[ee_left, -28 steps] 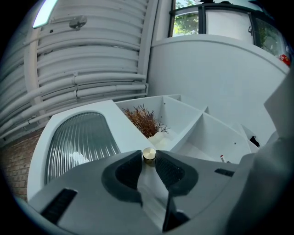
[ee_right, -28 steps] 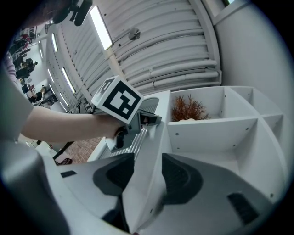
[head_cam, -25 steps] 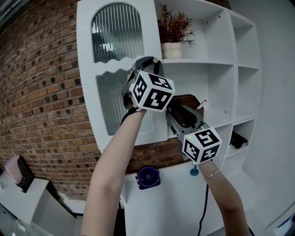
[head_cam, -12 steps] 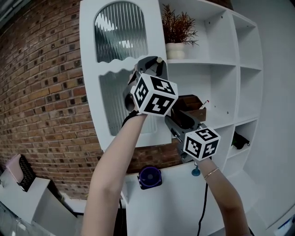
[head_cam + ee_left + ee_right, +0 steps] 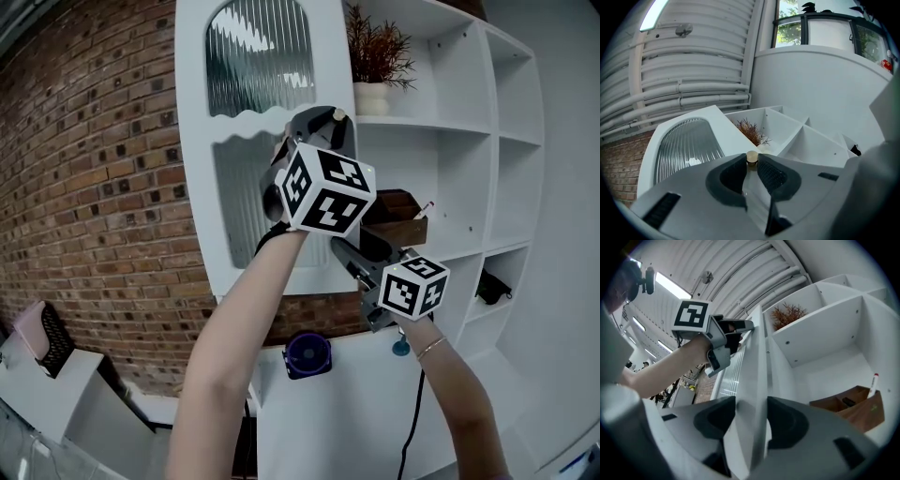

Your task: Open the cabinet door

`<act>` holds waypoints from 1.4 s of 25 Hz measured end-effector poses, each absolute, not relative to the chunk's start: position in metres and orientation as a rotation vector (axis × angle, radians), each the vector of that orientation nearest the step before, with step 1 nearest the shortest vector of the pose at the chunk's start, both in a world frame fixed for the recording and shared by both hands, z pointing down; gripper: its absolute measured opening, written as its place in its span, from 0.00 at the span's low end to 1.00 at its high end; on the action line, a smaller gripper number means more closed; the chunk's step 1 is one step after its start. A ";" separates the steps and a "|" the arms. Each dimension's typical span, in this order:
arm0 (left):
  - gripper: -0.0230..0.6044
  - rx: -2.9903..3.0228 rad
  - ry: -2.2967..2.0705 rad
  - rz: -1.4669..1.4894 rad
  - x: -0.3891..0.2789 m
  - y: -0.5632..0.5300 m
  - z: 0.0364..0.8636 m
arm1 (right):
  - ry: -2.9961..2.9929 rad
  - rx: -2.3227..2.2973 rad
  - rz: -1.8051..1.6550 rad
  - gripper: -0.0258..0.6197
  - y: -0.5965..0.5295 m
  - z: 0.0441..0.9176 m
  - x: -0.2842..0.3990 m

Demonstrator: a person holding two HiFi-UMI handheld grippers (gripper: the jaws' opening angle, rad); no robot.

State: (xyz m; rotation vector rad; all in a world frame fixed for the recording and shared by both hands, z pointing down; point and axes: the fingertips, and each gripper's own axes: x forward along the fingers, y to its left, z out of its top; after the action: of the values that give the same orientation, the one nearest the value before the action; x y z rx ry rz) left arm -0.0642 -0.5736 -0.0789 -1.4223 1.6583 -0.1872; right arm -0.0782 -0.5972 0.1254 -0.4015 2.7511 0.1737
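Beside brick wall [image 5: 94, 187], left gripper [image 5: 751, 164] clenches knob [image 5: 751, 157] (right gripper [image 5: 751, 401], jaws just opening, straddles door [image 5: 755, 348] edge).

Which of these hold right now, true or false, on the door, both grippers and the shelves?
The cabinet door stands swung open from the shelves. True.
The left gripper has its jaws shut on the door's knob. True.
The right gripper clamps the wooden box. False: its jaws straddle the door's edge, have just been opening and do not press it; the wooden box sits untouched on a shelf.
The potted plant stands on the lowest shelf. False: it stands in an upper compartment.
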 end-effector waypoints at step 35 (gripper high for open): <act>0.15 -1.571 1.545 -0.016 -0.050 -0.471 -0.084 | 2.695 -0.597 0.261 0.27 -0.494 0.121 -0.048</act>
State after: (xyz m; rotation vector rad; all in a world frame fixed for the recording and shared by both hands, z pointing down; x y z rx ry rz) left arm -0.0498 -0.4707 -0.0836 -1.5710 1.5452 -0.0158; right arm -0.0482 -0.4943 0.1206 -0.5966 2.6945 0.2615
